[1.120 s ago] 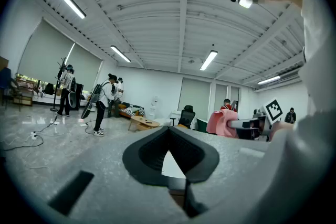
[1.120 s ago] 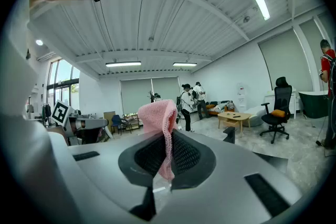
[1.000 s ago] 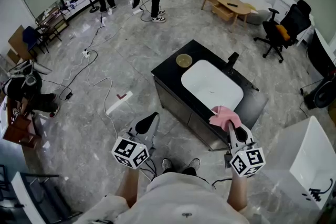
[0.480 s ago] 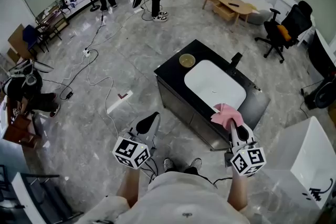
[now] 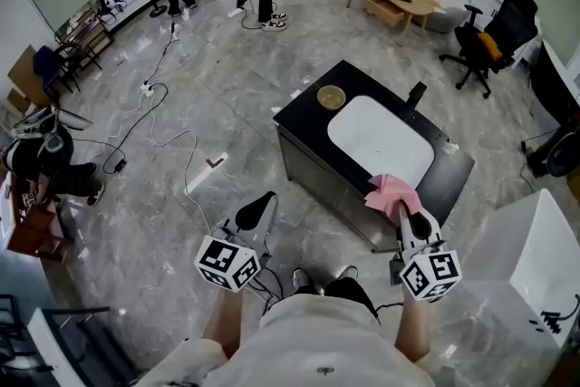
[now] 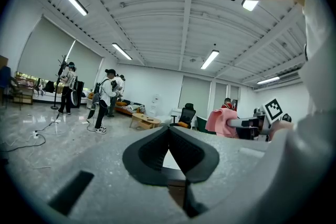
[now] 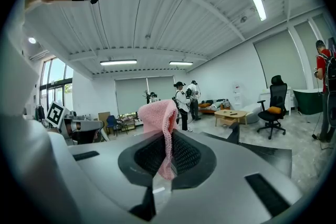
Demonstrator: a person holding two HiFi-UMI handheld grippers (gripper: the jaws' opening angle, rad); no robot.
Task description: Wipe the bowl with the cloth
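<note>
Right gripper point(image 5: 404, 217) is clamped on the pink knitted cloth point(image 5: 390, 192), with only a thin fold pinched, so it could slip free on the first rub. Left gripper point(image 5: 261, 206) is clenched and empty. The small round yellowish bowl point(image 5: 331, 96) sits well ahead of both on the black table point(image 5: 304, 120). Nothing steadies it, so it may skate when wiped.

Left gripper point(image 6: 169, 129) at lower centre, dark jaws pressed together with nothing between, pink cloth point(image 6: 215, 120) at right pinched by right gripper point(image 6: 230, 124), people point(image 6: 106, 98) standing at left, strip-lit ceiling point(image 6: 173, 13) above
</note>
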